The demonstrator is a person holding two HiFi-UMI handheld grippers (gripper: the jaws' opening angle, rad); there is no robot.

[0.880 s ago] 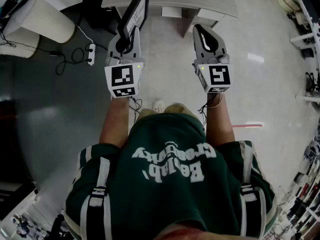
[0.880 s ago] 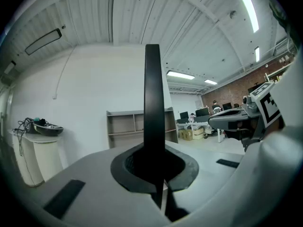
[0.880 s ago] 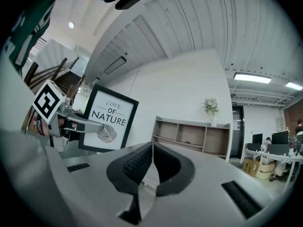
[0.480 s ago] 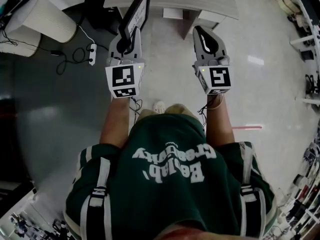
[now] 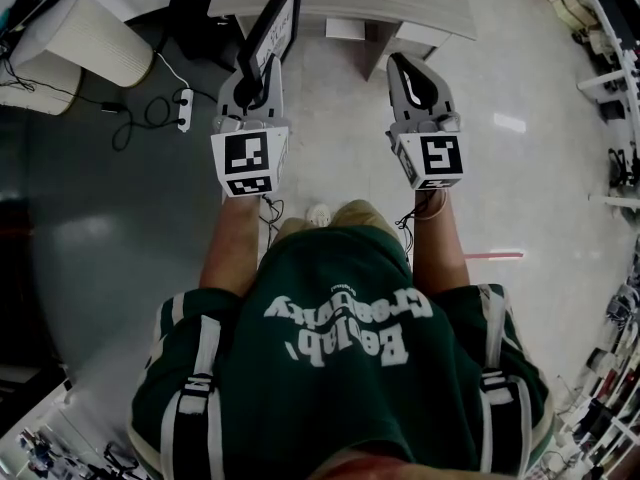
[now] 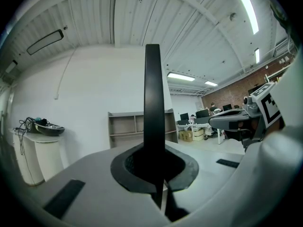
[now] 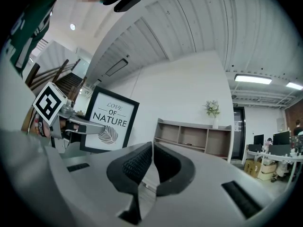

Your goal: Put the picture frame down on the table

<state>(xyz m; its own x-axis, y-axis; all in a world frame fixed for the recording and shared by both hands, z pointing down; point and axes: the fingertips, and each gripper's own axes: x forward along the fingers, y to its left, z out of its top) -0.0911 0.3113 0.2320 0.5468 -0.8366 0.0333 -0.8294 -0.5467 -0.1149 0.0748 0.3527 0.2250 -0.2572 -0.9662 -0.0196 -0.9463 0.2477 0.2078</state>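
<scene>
The picture frame [image 5: 277, 20] is black-rimmed with a white print reading "LOVE OF NATURE". It stands upright in the air, edge-on to me, its top reaching over the near edge of the grey wooden table [image 5: 400, 3]. My left gripper [image 5: 261, 64] is shut on its lower edge. In the left gripper view the frame's black edge [image 6: 153, 103] rises straight up from between the closed jaws. In the right gripper view the print side of the frame [image 7: 110, 121] shows, with the left gripper [image 7: 81, 125] clamped on it. My right gripper [image 5: 404, 65] hovers level beside it, shut on nothing.
A white ribbed cylinder [image 5: 92, 40] stands at the left on the dark floor, next to a power strip [image 5: 183, 104] with cables. A low open shelf [image 7: 191, 137] with a small plant [image 7: 212, 109] stands against the far wall. Office desks [image 7: 272, 155] lie to the right.
</scene>
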